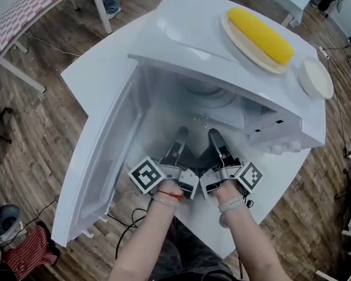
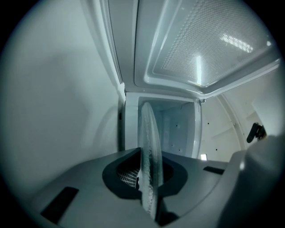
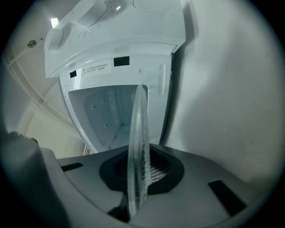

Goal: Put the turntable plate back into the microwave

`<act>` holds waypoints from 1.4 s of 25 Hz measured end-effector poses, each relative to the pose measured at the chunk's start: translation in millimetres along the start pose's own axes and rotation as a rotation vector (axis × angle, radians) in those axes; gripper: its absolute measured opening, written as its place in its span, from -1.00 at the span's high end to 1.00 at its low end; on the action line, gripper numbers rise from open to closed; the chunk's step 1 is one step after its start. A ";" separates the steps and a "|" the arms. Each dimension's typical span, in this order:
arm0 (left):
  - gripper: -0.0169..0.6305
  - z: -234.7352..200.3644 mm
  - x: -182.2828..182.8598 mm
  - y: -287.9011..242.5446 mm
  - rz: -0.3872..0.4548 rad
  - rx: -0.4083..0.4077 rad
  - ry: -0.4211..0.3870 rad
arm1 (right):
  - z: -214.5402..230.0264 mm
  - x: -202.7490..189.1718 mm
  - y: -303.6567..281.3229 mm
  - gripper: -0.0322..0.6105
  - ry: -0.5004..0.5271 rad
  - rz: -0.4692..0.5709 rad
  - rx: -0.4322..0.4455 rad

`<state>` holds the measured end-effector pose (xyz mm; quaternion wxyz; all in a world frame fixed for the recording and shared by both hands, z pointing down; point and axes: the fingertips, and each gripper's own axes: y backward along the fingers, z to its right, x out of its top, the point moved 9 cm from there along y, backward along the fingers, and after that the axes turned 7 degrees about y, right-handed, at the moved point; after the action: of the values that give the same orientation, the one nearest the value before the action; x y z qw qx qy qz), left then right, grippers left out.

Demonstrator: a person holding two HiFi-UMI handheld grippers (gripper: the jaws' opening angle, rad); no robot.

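The microwave (image 1: pixel 216 56) stands open, its door (image 1: pixel 102 157) swung toward 8 o'clock. The turntable plate (image 2: pixel 149 147) is at the cavity mouth, its near rim pinched by both the left gripper (image 1: pixel 178 138) and the right gripper (image 1: pixel 215 136). It is not yet seated; lowering it onto the cavity floor remains.

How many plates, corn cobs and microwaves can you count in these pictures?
3 plates: glass turntable plate, corn's plate, small white plate
1 corn cob
1 microwave
Total: 5
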<state>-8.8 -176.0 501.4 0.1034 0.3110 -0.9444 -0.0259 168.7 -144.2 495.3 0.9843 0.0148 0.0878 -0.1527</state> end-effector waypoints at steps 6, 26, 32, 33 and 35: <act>0.85 2.1 2.6 -7.2 0.001 -0.010 0.025 | -0.7 2.7 -6.0 0.77 0.005 0.004 -0.007; 0.85 0.6 7.3 -16.9 0.018 -0.029 0.060 | 0.4 0.8 6.1 0.77 -0.017 -0.028 0.036; 0.85 -0.2 10.1 -20.2 0.024 -0.030 0.064 | 1.6 -2.3 17.9 0.77 -0.039 -0.028 0.039; 0.85 -0.3 10.3 -20.9 0.024 -0.029 0.066 | 0.8 -3.6 19.1 0.77 -0.044 -0.030 0.040; 0.85 0.0 10.7 -22.1 0.023 -0.026 0.070 | 0.0 -6.7 21.5 0.77 -0.048 -0.039 0.041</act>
<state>-4.3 -200.1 500.8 0.1406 0.2994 -0.9433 -0.0261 168.9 -121.7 496.5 0.9824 0.0296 0.0614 -0.1739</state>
